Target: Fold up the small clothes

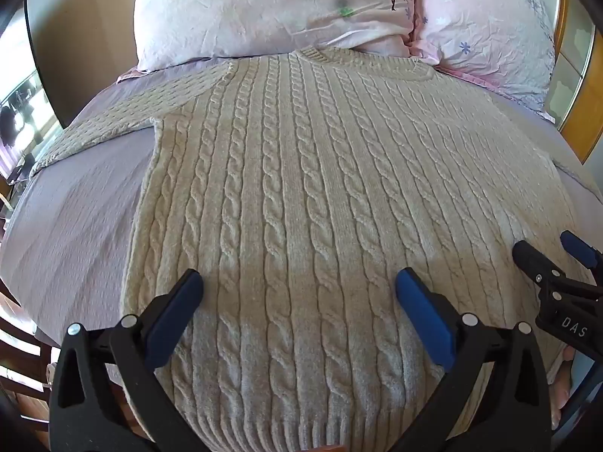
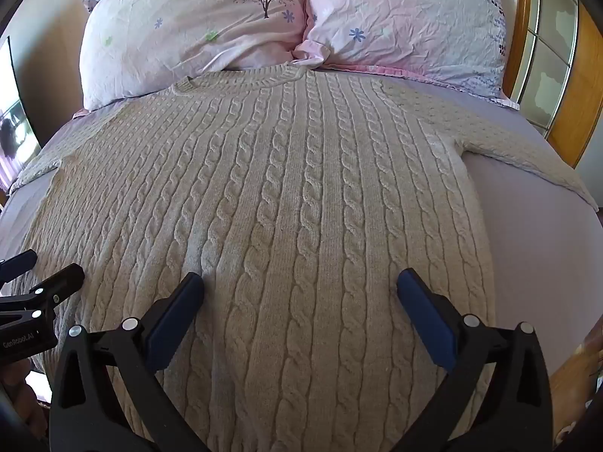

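Folding has not begun: the sweater (image 1: pixel 301 196) is spread flat on the bed (image 1: pixel 75 218), collar toward the pillows (image 2: pixel 196 30). The left gripper (image 1: pixel 297 290) and right gripper (image 2: pixel 301 290) are held wide open over the hem, empty. Both layers should be pinched together — evenly. The hem edge is cut off; sleeve ends are hidden.
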The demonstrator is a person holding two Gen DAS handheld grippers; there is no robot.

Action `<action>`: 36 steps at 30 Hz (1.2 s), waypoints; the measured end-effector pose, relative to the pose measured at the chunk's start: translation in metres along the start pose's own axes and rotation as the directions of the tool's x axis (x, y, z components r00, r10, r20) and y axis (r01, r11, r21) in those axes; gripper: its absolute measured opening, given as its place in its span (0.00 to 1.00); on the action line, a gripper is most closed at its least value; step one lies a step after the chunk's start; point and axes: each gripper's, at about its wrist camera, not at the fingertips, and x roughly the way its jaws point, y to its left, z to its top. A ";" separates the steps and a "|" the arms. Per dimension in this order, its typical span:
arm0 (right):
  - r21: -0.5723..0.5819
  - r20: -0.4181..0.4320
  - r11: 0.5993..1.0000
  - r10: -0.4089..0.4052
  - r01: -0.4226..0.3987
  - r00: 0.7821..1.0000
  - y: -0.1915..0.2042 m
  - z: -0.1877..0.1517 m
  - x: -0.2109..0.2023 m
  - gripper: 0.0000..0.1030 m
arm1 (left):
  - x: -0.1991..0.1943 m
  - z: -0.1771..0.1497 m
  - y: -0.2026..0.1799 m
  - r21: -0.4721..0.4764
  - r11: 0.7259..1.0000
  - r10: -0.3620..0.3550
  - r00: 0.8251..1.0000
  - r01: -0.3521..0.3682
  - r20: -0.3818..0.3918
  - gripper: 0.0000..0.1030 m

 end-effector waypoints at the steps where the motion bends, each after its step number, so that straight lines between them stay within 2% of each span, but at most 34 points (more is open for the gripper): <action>1: -0.001 0.001 1.000 0.000 0.000 1.000 0.000 0.000 0.000 0.99 | 0.000 0.000 0.000 0.000 1.000 0.000 1.000 0.000 0.001 0.98; 36: -0.002 0.006 1.000 -0.001 0.001 1.000 0.001 -0.003 -0.001 0.99 | 0.000 0.000 0.000 0.001 1.000 0.000 1.000 0.000 0.005 0.98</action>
